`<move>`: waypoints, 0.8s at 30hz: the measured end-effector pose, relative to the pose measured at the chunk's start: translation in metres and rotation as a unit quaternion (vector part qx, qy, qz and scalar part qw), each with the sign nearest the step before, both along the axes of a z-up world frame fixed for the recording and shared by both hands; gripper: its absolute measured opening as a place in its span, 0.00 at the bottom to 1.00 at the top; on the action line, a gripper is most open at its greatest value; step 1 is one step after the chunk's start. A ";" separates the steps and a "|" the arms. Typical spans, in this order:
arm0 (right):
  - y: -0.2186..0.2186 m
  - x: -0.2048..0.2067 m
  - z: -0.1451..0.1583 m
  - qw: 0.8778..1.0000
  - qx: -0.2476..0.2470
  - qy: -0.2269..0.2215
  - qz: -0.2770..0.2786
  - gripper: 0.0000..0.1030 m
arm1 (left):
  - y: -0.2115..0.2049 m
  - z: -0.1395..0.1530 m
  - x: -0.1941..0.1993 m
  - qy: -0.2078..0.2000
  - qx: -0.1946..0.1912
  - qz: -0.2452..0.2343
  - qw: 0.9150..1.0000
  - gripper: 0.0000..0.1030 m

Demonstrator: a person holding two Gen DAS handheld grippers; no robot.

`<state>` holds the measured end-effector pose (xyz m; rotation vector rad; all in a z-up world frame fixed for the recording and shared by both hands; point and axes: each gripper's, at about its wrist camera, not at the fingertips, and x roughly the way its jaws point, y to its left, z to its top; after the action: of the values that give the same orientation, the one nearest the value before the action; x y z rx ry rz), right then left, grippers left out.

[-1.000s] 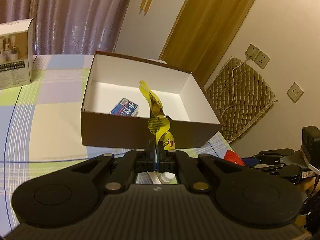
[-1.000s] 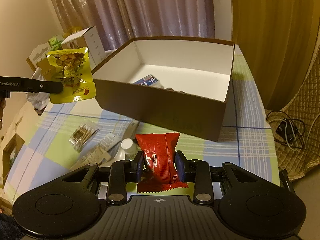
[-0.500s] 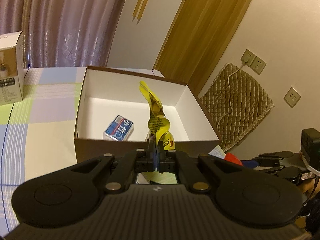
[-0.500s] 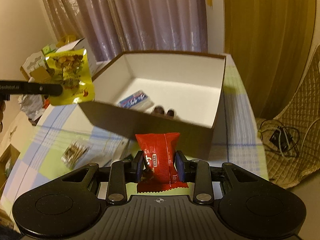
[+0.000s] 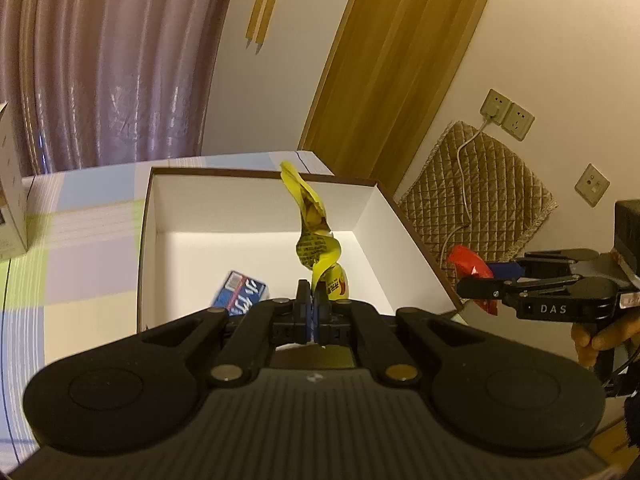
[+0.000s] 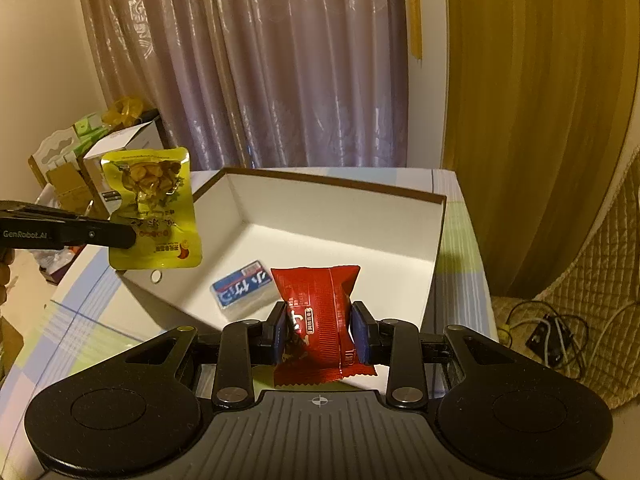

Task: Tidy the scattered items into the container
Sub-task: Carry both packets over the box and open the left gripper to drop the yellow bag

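a: what am i holding on the left?

b: my left gripper (image 5: 311, 300) is pinched tight on a crinkled yellow foil snack pouch (image 5: 313, 236), twisted edge-on in the left wrist view, flat-faced from the right, hanging over the near left wall of the open brown cardboard box with white lining (image 6: 434, 236).

a: and the right?

b: my right gripper (image 6: 320, 334) is clamped across a glossy red plastic snack packet (image 6: 318, 312), held above the box's near edge.

a: anything inside?

b: a small blue-and-white printed pack (image 6: 243, 289) lies flat on the box floor, near the front. the box sits on a pastel checked tablecloth (image 5: 80, 264); a white carton (image 5: 12, 184) stands well left, mauve curtains (image 6: 260, 60) behind.
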<state>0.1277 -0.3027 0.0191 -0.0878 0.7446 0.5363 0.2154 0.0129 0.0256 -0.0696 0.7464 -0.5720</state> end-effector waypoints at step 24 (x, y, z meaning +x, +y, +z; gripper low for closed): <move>0.055 0.137 -0.054 0.993 -0.100 0.056 0.027 0.35 | -0.060 -0.072 0.157 0.114 0.064 -0.002 0.991 0.00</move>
<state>0.2643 -0.2476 -0.0345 -0.2661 0.9057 0.5203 0.3724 -0.0474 -0.0460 -0.0147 1.0037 -0.5248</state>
